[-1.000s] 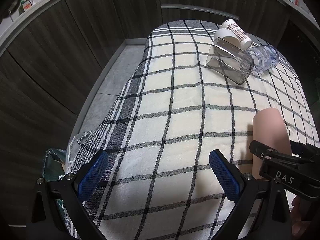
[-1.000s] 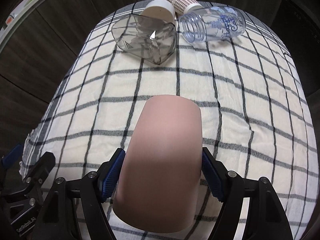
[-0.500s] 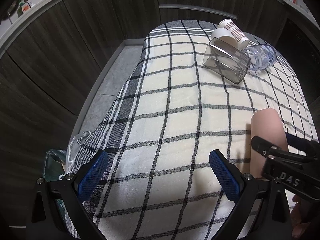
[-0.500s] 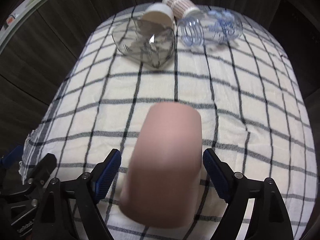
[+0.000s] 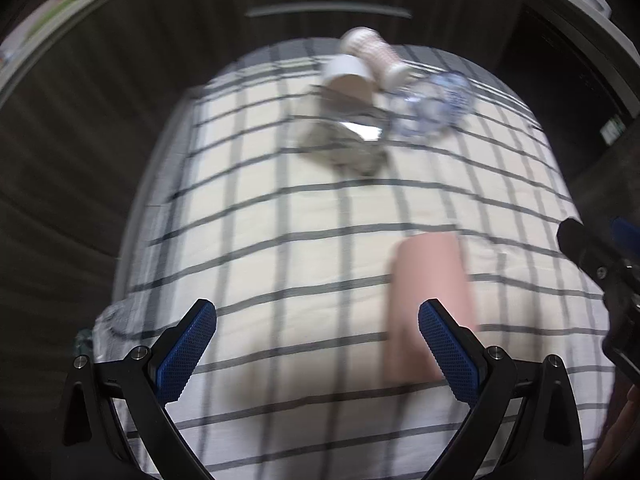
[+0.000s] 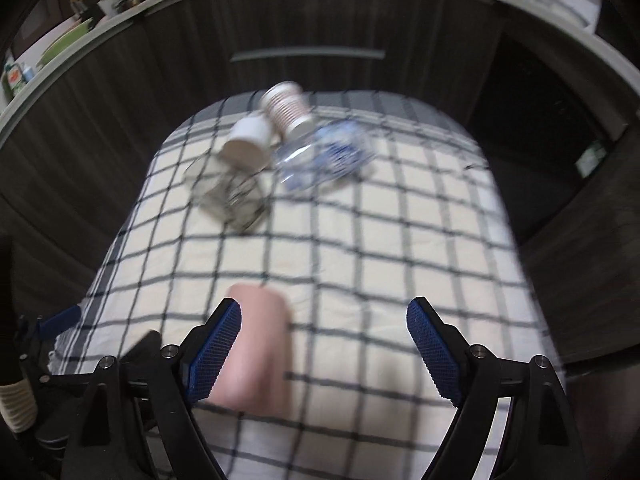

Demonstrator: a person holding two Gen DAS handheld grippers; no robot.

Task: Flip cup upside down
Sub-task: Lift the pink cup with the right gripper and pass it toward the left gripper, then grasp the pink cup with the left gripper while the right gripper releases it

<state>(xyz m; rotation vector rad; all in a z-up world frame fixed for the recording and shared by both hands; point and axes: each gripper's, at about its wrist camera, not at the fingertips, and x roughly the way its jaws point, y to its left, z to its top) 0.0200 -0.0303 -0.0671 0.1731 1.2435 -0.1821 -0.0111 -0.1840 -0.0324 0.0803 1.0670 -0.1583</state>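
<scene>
A plain pink cup [image 6: 260,344] stands upside down on the checked cloth, closed end up. It also shows in the left wrist view [image 5: 430,300]. My right gripper [image 6: 324,354] is open and empty, raised and back from the cup, which sits just beside its left finger. My left gripper [image 5: 316,354] is open and empty, with the cup behind its right finger. Both views are motion-blurred.
At the far end of the checked tablecloth [image 6: 400,240] lie a clear square glass [image 6: 228,196], a white cup [image 6: 248,144], a striped paper cup [image 6: 286,110] and a clear printed tumbler [image 6: 324,156]. Dark cabinets [image 6: 308,20] stand behind; the cloth drops off at both sides.
My right gripper opened, let go of the pink cup and pulled back and to the right. My left gripper swung right, bringing the cup into its view.
</scene>
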